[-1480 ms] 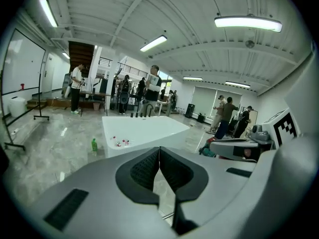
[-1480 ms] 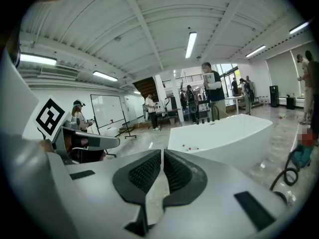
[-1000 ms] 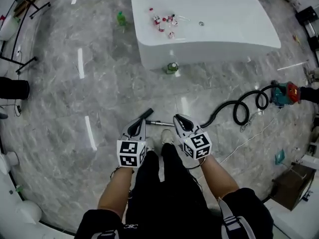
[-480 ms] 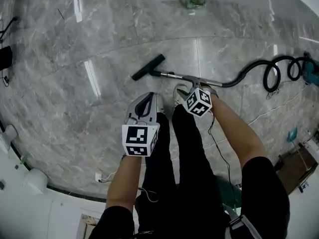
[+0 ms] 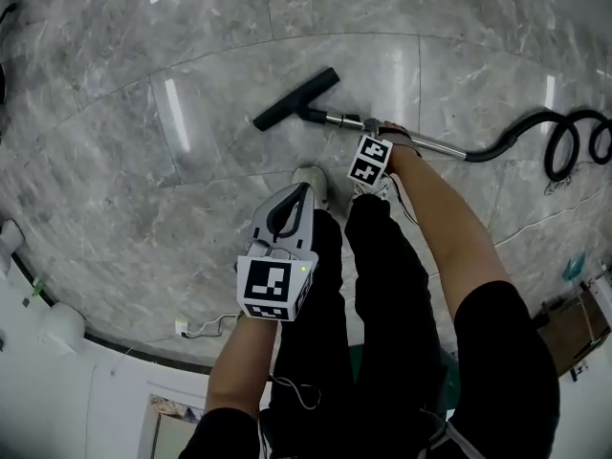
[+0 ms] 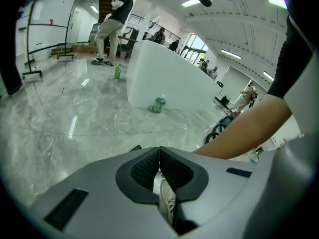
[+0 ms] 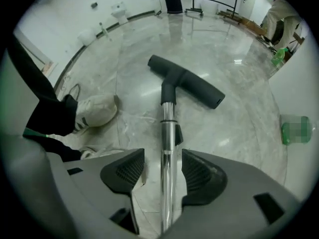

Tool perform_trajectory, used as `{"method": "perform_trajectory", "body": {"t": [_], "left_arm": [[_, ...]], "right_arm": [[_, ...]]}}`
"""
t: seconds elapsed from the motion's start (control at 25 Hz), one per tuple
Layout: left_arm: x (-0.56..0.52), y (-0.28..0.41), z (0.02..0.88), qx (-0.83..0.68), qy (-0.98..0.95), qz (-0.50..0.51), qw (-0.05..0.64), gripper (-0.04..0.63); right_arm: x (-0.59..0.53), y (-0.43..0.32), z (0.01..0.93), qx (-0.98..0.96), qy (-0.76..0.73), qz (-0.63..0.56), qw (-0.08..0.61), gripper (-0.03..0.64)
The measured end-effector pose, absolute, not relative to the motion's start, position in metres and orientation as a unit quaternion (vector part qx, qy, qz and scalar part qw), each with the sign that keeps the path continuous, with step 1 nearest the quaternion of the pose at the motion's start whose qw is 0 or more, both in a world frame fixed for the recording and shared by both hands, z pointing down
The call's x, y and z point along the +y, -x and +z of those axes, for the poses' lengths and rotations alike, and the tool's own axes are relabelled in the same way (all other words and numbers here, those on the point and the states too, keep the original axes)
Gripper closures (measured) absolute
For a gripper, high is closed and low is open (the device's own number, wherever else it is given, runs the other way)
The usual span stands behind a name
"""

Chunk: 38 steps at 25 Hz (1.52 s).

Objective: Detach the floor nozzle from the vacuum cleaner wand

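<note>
The right gripper [image 7: 163, 169] is pointing down at the floor with its jaws spread wide; they have just been opening. The wand [image 7: 168, 133] is running between them, a gap showing on each side, so neither pad is pressing on it. In the head view this gripper [image 5: 371, 132] is hanging right over the wand [image 5: 421, 141], close to the nozzle end.

The wand is lying flat on the floor [image 5: 191, 208]. In the right gripper view its long axis is leading straight away from the jaws, and the nozzle [image 7: 187, 81] is sitting at the far end, still joined to the wand. The nozzle's bar is lying across the wand, slanting from upper left to lower right. In the head view the wand is running from the right toward the upper left, with the nozzle [image 5: 296, 99] at its left end and the black hose [image 5: 535, 128] curling away from its right end.

The left gripper [image 5: 304, 189] is hovering on the person's side of the wand, well apart from it, tilted downward. Its jaws are pressed fully together with nothing between them [image 6: 159, 156].

A pale shoe [image 7: 94, 108] is resting on the floor to the left of the wand, beside the right gripper.
</note>
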<state>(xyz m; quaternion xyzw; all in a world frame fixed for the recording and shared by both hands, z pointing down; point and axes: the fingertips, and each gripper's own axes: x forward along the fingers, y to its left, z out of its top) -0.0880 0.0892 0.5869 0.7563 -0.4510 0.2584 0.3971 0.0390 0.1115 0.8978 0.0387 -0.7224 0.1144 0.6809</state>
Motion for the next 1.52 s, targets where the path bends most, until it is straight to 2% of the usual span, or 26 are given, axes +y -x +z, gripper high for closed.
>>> {"method": "perform_trajectory", "body": {"t": [0.12,0.36,0.4,0.56,0.76,0.8,0.88,0.96,1.2,1.32,1.36,1.4,1.52], "left_arm": [[0.082,0.095,0.614,-0.458,-0.754,0.251,0.400,0.586],[0.059,0.112,0.645,-0.450,-0.770,0.285,0.352,0.586],[0.058,0.114,0.647,-0.448,-0.769,0.285,0.357,0.586],[0.069,0.114,0.650,-0.421,-0.748,0.281,0.429,0.586],[0.094,0.095,0.632,-0.384,-0.714,0.225,0.541,0.580],[0.097,0.092,0.627,-0.387,-0.703,0.213,0.557,0.556],[0.100,0.085,0.615,-0.393,-0.680,0.184,0.591,0.420],[0.095,0.076,0.601,-0.399,-0.667,0.152,0.610,0.372],[0.044,0.059,0.552,-0.454,-0.686,0.069,0.565,0.362],[0.023,0.056,0.542,-0.473,-0.690,0.068,0.544,0.364],[0.019,0.056,0.540,-0.473,-0.695,0.077,0.536,0.379],[0.018,0.055,0.537,-0.470,-0.703,0.084,0.526,0.440],[0.019,0.050,0.524,-0.460,-0.730,0.088,0.498,0.448]], "right_arm": [[0.111,-0.050,0.940,-0.706,-0.062,0.118,0.696,0.392],[0.110,-0.068,0.980,-0.664,-0.057,0.093,0.739,0.396],[0.109,-0.068,0.978,-0.665,-0.057,0.091,0.739,0.417],[0.111,-0.063,0.947,-0.692,-0.057,0.089,0.714,0.431],[0.105,-0.063,0.857,-0.731,-0.070,0.080,0.674,0.431],[0.104,-0.063,0.835,-0.737,-0.075,0.078,0.667,0.431],[0.098,-0.064,0.788,-0.753,-0.089,0.076,0.648,0.431],[0.091,-0.062,0.742,-0.771,-0.103,0.076,0.624,0.431],[0.102,-0.050,0.643,-0.813,-0.077,0.086,0.570,0.431],[0.112,-0.039,0.619,-0.830,-0.058,0.095,0.547,0.431],[0.112,-0.038,0.615,-0.833,-0.060,0.101,0.541,0.431],[0.111,-0.037,0.613,-0.835,-0.065,0.105,0.537,0.431],[0.109,-0.036,0.612,-0.835,-0.078,0.107,0.535,0.431]]}}
